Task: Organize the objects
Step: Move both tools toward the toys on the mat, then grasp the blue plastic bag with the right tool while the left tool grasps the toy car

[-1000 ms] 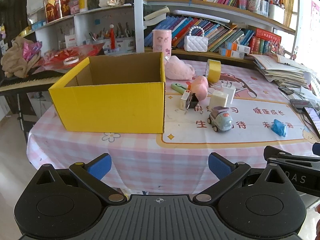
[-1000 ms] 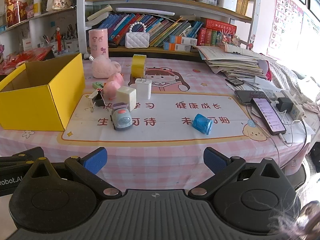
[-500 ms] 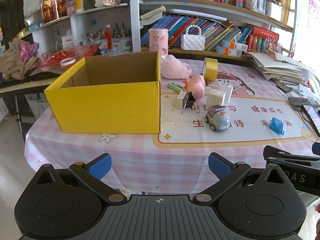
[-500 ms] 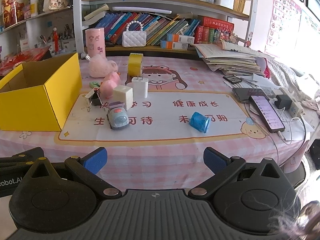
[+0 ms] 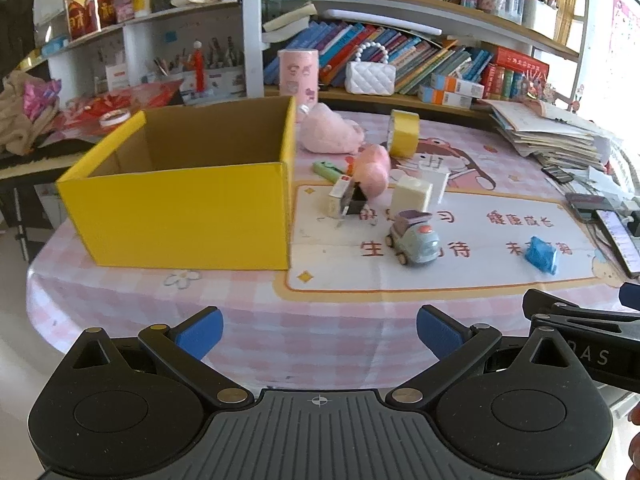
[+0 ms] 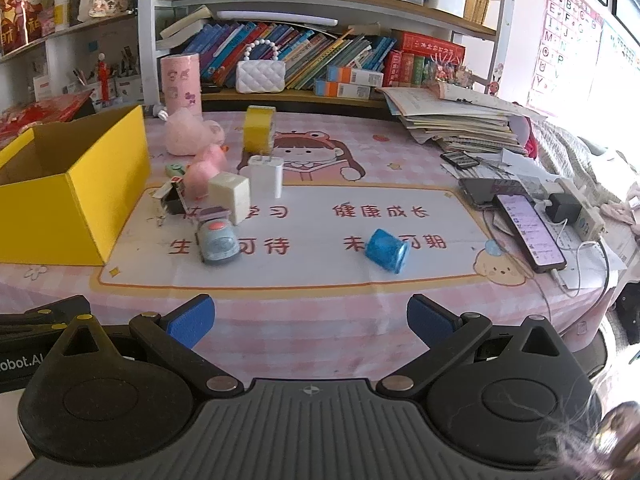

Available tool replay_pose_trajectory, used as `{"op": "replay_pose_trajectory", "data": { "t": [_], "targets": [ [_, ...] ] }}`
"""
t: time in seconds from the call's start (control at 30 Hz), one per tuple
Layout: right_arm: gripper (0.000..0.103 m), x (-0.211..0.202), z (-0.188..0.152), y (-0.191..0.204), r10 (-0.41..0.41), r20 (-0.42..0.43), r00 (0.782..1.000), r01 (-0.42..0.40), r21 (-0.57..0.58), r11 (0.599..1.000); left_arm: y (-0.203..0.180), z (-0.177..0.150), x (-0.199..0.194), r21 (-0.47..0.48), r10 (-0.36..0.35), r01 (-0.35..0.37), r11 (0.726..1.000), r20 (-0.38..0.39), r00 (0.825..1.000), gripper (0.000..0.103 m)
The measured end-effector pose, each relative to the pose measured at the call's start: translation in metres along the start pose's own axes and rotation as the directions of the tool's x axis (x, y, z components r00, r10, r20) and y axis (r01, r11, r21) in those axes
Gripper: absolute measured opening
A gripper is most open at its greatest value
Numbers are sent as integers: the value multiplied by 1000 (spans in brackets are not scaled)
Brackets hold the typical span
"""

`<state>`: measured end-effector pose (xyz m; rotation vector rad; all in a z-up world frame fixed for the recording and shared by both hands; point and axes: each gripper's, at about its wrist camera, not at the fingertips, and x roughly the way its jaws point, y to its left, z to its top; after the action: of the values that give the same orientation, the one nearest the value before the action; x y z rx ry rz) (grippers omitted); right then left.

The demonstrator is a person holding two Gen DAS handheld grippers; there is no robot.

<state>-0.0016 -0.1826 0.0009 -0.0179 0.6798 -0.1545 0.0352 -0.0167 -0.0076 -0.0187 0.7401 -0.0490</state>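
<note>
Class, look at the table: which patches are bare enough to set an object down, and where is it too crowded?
Free: the mat's middle, between the toy car and the blue roll, and the checked cloth along the near edge. The yellow box looks empty too. Crowded: the cluster beside the box around the cream cube, and the phones on the right.

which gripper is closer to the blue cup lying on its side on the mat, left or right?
Right, as far as these views show. The right gripper faces the blue cup almost head-on, slightly to its left. The left gripper sits further left, nearer the yellow box; both are open.
</note>
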Motion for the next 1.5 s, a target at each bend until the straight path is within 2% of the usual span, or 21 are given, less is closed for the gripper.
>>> {"op": "replay_pose_trajectory", "data": {
  "t": [0.27,0.47,0.57,0.67,0.7,0.8,1.0,1.1,1.13,1.2,1.3,1.37,1.4,1.47,1.5],
  "targets": [
    [103,26,16,-29,6,-4,1000,-6,-11,1000,-30,14,27,-8,-22,22,1000,-19,1000,103],
    [99,58,32,-54,8,-22,1000,-9,-36,999,-56,26,50,-12,-62,61,998,-38,997,103],
    [89,76,38,-68,24,-37,999,-25,-46,999,-69,34,64,-12,-60,59,998,-37,998,103],
    [73,96,44,-80,37,-63,997,-40,-63,997,-80,39,76,-19,-47,46,999,-43,998,103],
    [65,103,46,-84,40,-76,996,-45,-68,997,-83,40,79,-17,-41,40,999,-47,998,103],
    [51,124,49,-91,59,-119,991,-69,-79,994,-90,43,88,-18,-19,17,1000,-64,998,103],
    [45,154,51,-89,113,-166,980,-140,-161,977,-93,50,104,-57,17,-21,998,-78,997,101],
    [44,163,51,-84,109,-163,980,-147,-242,959,-96,54,114,-65,25,-30,997,-79,997,97],
    [40,166,51,-84,112,-166,980,-153,-263,953,-98,56,119,-65,28,-33,997,-85,996,95],
    [32,175,52,-88,124,-202,972,-176,-265,948,-101,58,129,-66,31,-38,997,-99,995,90],
    [30,183,55,-97,164,-220,962,-215,-236,948,-105,59,145,-55,43,-50,997,-116,992,83],
    [29,186,56,-100,174,-217,961,-223,-229,947,-107,60,156,-40,62,-68,997,-140,988,70],
    [29,187,57,-102,182,-215,959,-230,-223,947,-108,61,160,-41,67,-74,996,-149,987,67],
    [28,188,57,-105,197,-212,957,-241,-211,947,-107,61,166,-41,77,-84,996,-163,984,52],
    [27,188,57,-106,202,-212,956,-245,-205,947,-107,61,169,-35,83,-91,995,-169,982,50]
  ]
}}
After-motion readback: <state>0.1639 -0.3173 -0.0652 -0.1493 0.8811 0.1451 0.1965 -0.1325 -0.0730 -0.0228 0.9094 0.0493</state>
